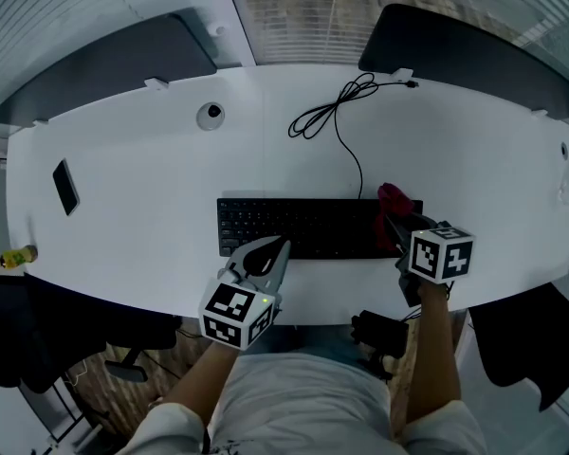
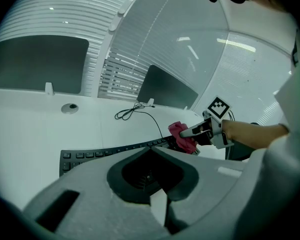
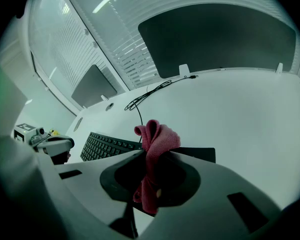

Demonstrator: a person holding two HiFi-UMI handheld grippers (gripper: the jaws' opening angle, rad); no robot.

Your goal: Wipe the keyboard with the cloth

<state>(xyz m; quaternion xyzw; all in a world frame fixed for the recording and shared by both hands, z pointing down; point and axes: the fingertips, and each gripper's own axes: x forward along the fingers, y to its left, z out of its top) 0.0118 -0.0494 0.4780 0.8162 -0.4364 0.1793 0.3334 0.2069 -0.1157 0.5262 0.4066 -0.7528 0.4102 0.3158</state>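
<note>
A black keyboard (image 1: pixel 303 226) lies on the white desk (image 1: pixel 142 178), its cable (image 1: pixel 337 112) running to the far edge. My right gripper (image 1: pixel 391 218) hangs over the keyboard's right end, shut on a red cloth (image 1: pixel 393 198). The right gripper view shows that cloth (image 3: pixel 155 149) bunched between the jaws, with the keyboard (image 3: pixel 107 145) below to the left. My left gripper (image 1: pixel 273 252) rests at the keyboard's near edge left of centre, jaws together with nothing between them. Its own view shows the keyboard (image 2: pixel 95 154), the cloth (image 2: pixel 182 136) and the right gripper (image 2: pixel 190 133).
A black phone (image 1: pixel 65 186) lies at the desk's left. A round grommet (image 1: pixel 210 115) sits at the back left. Dark partition panels (image 1: pixel 104 64) stand behind the desk. A small yellow bottle (image 1: pixel 14 256) is at the left edge and a black chair (image 1: pixel 47 330) is below.
</note>
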